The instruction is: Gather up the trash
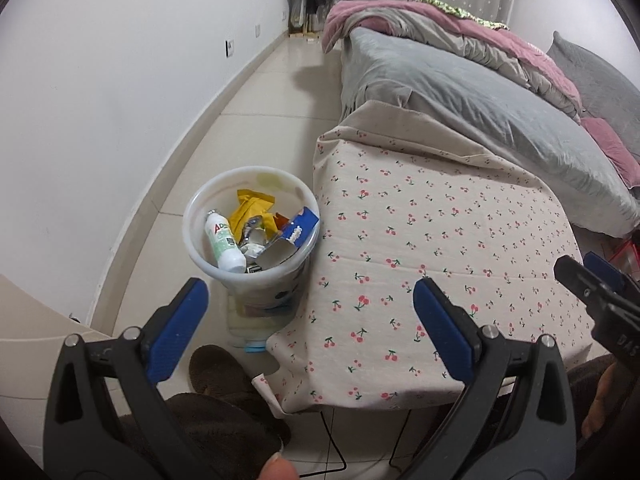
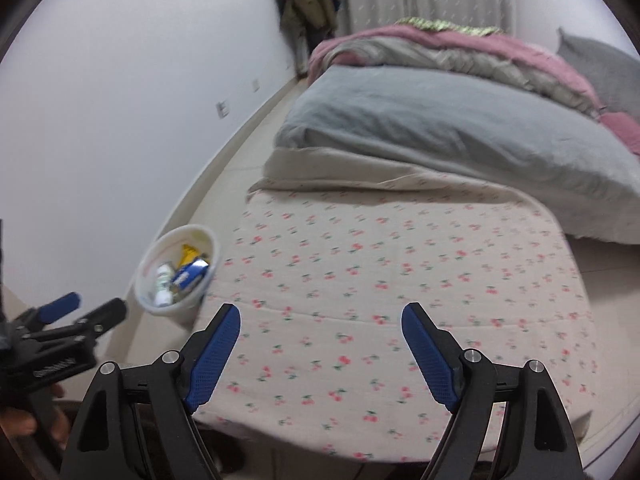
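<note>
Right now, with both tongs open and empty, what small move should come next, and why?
Probably pull both back and stop. The white bin holds the bottle, yellow wrapper and blue box, and no trash shows on the cherry-print cloth. Left tongs and right tongs are empty.

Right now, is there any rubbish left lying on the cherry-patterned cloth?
No, the cherry-patterned cloth shows only its print; the wrappers and bottle sit in the white bin beside it.

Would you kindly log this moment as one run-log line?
left gripper: open, empty | right gripper: open, empty | white bin: holds white bottle, yellow wrapper, blue box | cherry-print table: no trash seen
</note>
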`<action>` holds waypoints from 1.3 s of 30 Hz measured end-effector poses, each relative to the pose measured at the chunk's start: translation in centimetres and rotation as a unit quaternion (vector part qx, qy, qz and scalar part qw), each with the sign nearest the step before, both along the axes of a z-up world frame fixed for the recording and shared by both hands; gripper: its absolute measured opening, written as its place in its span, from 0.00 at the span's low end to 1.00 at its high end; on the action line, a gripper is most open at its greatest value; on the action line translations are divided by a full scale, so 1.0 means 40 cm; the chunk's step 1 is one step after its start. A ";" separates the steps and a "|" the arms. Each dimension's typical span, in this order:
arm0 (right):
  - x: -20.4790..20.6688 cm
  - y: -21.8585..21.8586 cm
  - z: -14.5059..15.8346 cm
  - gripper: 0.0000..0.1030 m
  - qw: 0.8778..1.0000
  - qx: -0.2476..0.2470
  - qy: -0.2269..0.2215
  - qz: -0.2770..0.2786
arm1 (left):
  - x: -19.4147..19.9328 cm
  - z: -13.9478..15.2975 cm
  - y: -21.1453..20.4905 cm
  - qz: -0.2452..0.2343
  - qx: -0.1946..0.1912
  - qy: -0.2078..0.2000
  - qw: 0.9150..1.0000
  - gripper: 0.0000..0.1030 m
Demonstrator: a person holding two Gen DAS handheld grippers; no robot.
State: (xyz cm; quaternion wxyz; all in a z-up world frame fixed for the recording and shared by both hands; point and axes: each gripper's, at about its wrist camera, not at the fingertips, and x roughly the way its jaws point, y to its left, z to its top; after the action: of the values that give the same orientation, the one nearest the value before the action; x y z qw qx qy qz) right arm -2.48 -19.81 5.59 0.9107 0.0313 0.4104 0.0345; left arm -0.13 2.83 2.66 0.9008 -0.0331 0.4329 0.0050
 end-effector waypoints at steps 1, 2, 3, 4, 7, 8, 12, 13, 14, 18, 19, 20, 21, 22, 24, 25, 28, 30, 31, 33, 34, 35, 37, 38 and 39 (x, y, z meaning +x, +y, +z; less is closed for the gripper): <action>-0.012 -0.008 -0.002 0.82 1.000 -0.005 -0.009 -0.008 | -0.006 -0.002 -0.004 0.003 0.004 -0.005 1.000 0.99; -0.020 -0.015 -0.008 0.82 1.000 -0.010 -0.017 -0.017 | -0.013 -0.006 -0.005 0.007 0.007 -0.011 1.000 0.99; -0.026 -0.024 -0.017 0.82 0.999 -0.016 -0.022 -0.024 | -0.020 -0.008 -0.007 0.014 0.008 -0.018 1.000 0.99; -0.028 -0.030 -0.024 0.82 0.999 -0.018 -0.025 -0.027 | -0.024 -0.012 -0.005 0.023 0.010 -0.026 0.999 0.99; -0.016 -0.043 -0.043 0.82 0.999 -0.024 -0.020 -0.036 | -0.017 -0.026 -0.001 0.037 0.017 -0.024 0.999 0.99; -0.017 -0.045 -0.043 0.82 0.999 -0.023 -0.023 -0.036 | -0.018 -0.026 -0.004 0.037 0.017 -0.024 0.999 0.99; -0.024 -0.046 -0.038 0.82 0.998 -0.033 -0.044 -0.036 | -0.019 -0.027 -0.006 0.037 0.017 -0.025 0.999 0.99; -0.022 -0.046 -0.039 0.82 0.998 -0.033 -0.043 -0.036 | -0.019 -0.026 -0.009 0.036 0.016 -0.026 0.999 0.99; -0.021 -0.045 -0.042 0.82 0.998 -0.032 -0.041 -0.036 | -0.022 -0.026 -0.010 0.034 0.015 -0.026 0.999 0.99; -0.014 -0.042 -0.055 0.82 0.999 -0.022 -0.028 -0.033 | -0.031 -0.020 -0.021 0.029 0.015 -0.032 0.999 0.99; -0.012 -0.039 -0.057 0.82 0.999 -0.021 -0.026 -0.031 | -0.032 -0.019 -0.023 0.028 0.015 -0.034 0.999 0.99; -0.013 -0.037 -0.058 0.82 0.999 -0.020 -0.026 -0.030 | -0.032 -0.020 -0.025 0.027 0.015 -0.034 0.999 0.99; -0.014 -0.033 -0.059 0.82 0.999 -0.021 -0.026 -0.028 | -0.032 -0.020 -0.026 0.027 0.015 -0.035 0.999 0.99; -0.014 -0.031 -0.060 0.82 0.999 -0.022 -0.025 -0.026 | -0.033 -0.019 -0.027 0.026 0.015 -0.035 0.999 0.99; -0.016 -0.026 -0.062 0.82 0.999 -0.023 -0.025 -0.023 | -0.033 -0.019 -0.028 0.025 0.013 -0.036 0.999 0.99; -0.016 -0.024 -0.063 0.82 0.999 -0.023 -0.024 -0.022 | -0.034 -0.019 -0.027 0.024 0.012 -0.036 0.999 0.99; -0.016 -0.022 -0.066 0.82 0.999 -0.025 -0.022 -0.021 | -0.035 -0.017 -0.028 0.025 0.010 -0.036 0.999 0.99; -0.017 -0.022 -0.068 0.82 0.999 -0.026 -0.021 -0.021 | -0.036 -0.016 -0.028 0.027 0.008 -0.037 0.999 0.99; -0.016 -0.022 -0.069 0.82 0.999 -0.026 -0.020 -0.022 | -0.036 -0.015 -0.028 0.026 0.007 -0.037 0.999 0.99; -0.015 -0.024 -0.070 0.82 0.999 -0.025 -0.019 -0.022 | -0.037 -0.016 -0.030 0.027 0.007 -0.038 0.999 0.99; -0.015 -0.024 -0.072 0.82 0.999 -0.025 -0.018 -0.022 | -0.037 -0.016 -0.030 0.027 0.007 -0.038 0.999 0.99; -0.014 -0.025 -0.072 0.82 0.999 -0.024 -0.018 -0.021 | -0.037 -0.016 -0.030 0.027 0.006 -0.038 0.999 0.99; -0.013 -0.024 -0.074 0.82 0.999 -0.024 -0.016 -0.022 | -0.036 -0.016 -0.030 0.027 0.005 -0.037 0.999 0.99; -0.013 -0.023 -0.075 0.82 0.999 -0.023 -0.015 -0.022 | -0.036 -0.016 -0.030 0.027 0.005 -0.037 0.999 0.99; -0.012 -0.022 -0.077 0.82 0.999 -0.023 -0.013 -0.021 | -0.037 -0.016 -0.030 0.027 0.005 -0.036 0.999 0.99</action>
State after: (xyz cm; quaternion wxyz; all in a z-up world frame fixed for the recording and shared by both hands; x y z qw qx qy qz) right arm -2.98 -20.71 2.51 0.9169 0.0182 0.3987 0.0060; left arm -1.61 1.61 2.04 0.9156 -0.0405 0.3988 0.0304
